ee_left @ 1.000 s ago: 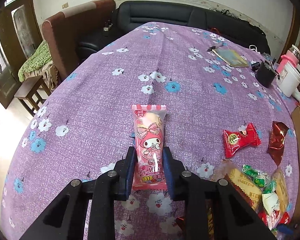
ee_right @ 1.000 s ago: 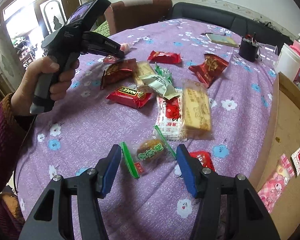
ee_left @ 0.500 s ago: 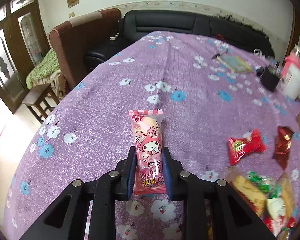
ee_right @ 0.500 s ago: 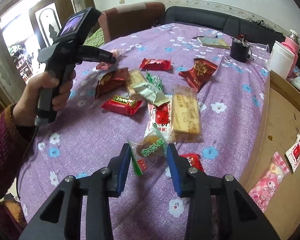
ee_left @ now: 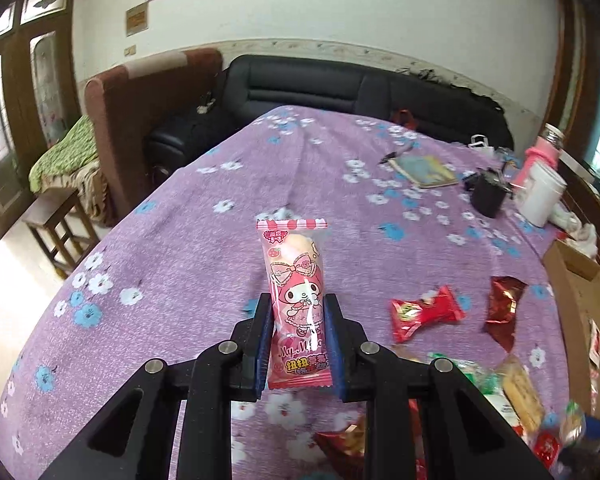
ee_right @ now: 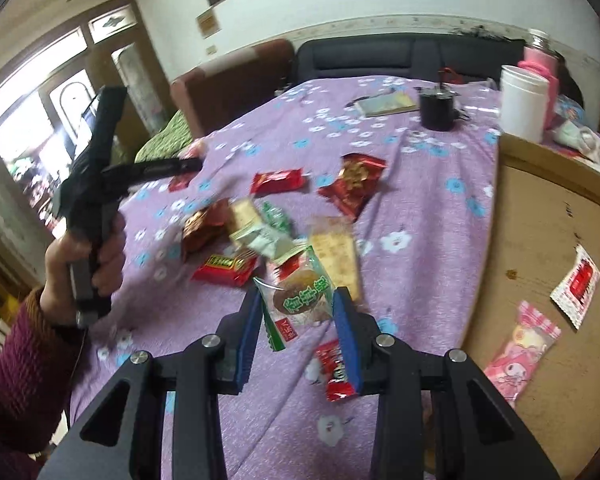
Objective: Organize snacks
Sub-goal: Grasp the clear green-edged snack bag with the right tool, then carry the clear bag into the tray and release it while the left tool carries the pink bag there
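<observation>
wide bare worktop (ee_left: 188, 248) ahead and left; a snack pile (ee_right: 260, 232) crowds the middle, the cardboard box (ee_right: 540, 240) walls the right.

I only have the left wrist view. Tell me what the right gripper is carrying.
Observer: The right gripper is shut on a green-printed pastry packet.
Operator: Report what has been sorted so far.
Observer: Two packets lie in the cardboard box: a pink cartoon packet and a red-and-white sachet.
Operator: Name anything beneath that gripper.
Observer: A small red packet lies on the purple cloth below its fingers.
</observation>
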### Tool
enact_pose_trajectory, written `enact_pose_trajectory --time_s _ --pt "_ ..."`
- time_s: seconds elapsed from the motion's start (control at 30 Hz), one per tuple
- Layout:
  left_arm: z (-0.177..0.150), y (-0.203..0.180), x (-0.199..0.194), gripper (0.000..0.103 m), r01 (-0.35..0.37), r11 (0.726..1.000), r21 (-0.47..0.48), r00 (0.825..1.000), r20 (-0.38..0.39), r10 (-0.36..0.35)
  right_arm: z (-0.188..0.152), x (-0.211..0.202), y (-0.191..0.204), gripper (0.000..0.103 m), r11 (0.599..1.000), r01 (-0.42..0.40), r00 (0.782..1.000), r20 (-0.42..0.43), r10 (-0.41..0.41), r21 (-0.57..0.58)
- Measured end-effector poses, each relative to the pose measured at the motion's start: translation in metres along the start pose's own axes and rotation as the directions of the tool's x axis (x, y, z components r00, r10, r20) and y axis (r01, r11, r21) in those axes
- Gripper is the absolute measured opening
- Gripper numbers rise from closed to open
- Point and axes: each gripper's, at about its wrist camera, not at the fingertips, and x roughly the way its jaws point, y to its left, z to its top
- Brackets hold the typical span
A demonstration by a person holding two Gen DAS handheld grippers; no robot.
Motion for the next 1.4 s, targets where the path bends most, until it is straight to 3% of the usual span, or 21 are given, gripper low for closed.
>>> enact_pose_trajectory --time_s 0.6,0.97,1.4 --pt "-0.010 -0.035 -0.023 0.025 0.014 0.994 0.105 0.998 0.065 -0.021 0.006 -0.017 -0.035 0.035 0.985 -0.028 0.997 0.082 0.014 0.173" --pt "-0.012 -0.065 -0.041 0.025 0.000 0.983 0.182 0.994 0.103 -0.019 0.007 -0.028 -0.059 0.035 0.968 -0.006 0.992 0.123 -0.025 0.251" --pt "-0.017 -0.108 -0.064 0.025 0.055 0.968 0.244 0.990 0.115 -0.086 0.007 -0.039 -0.083 0.035 0.938 -0.001 0.988 0.145 -0.053 0.348"
